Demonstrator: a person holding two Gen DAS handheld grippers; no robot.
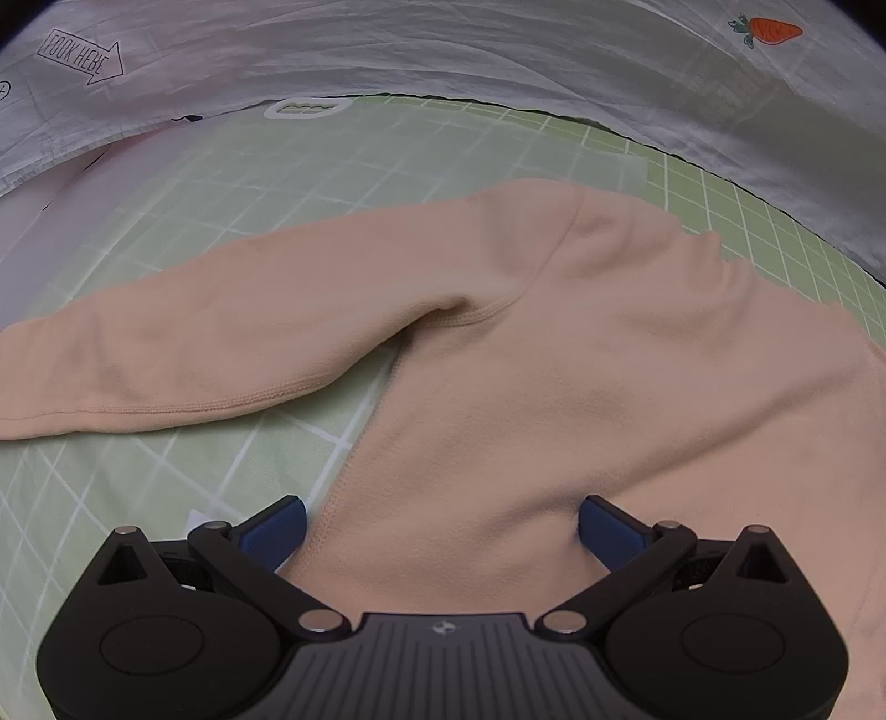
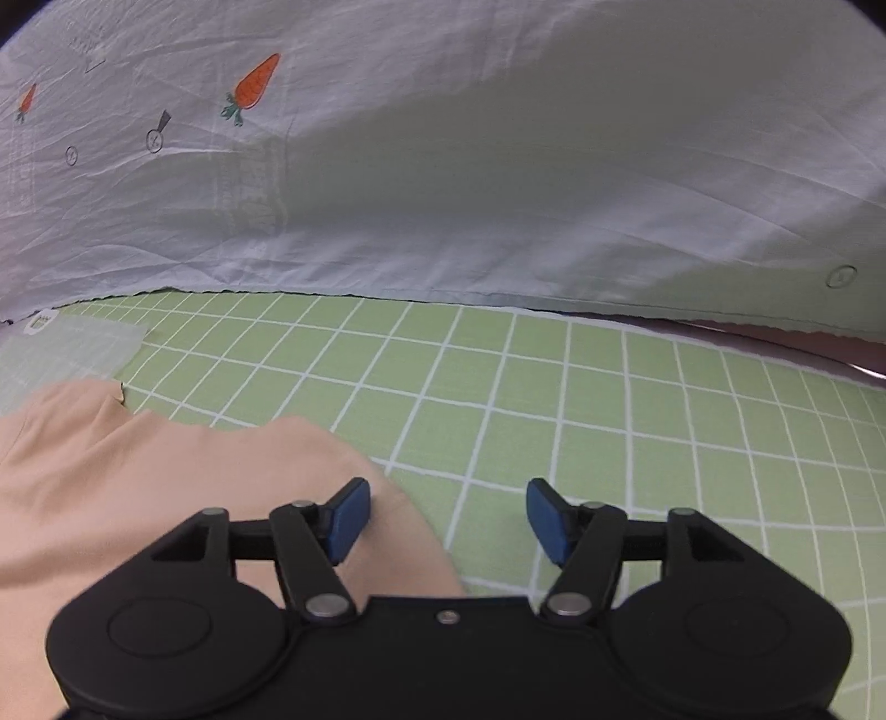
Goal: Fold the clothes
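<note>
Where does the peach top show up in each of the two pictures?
Left wrist view: the peach top fills the middle and right, one sleeve stretching left.
Right wrist view: the top lies lower left.
Shared landmark: the carrot print on the white sheet.

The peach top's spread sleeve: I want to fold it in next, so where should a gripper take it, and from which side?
Grip the sleeve near its cuff end, at the left edge of the left wrist view, coming from the hemmed lower edge. It lies flat and free on the green checked sheet, apart from the body, so that edge is probably easiest to pinch.
</note>
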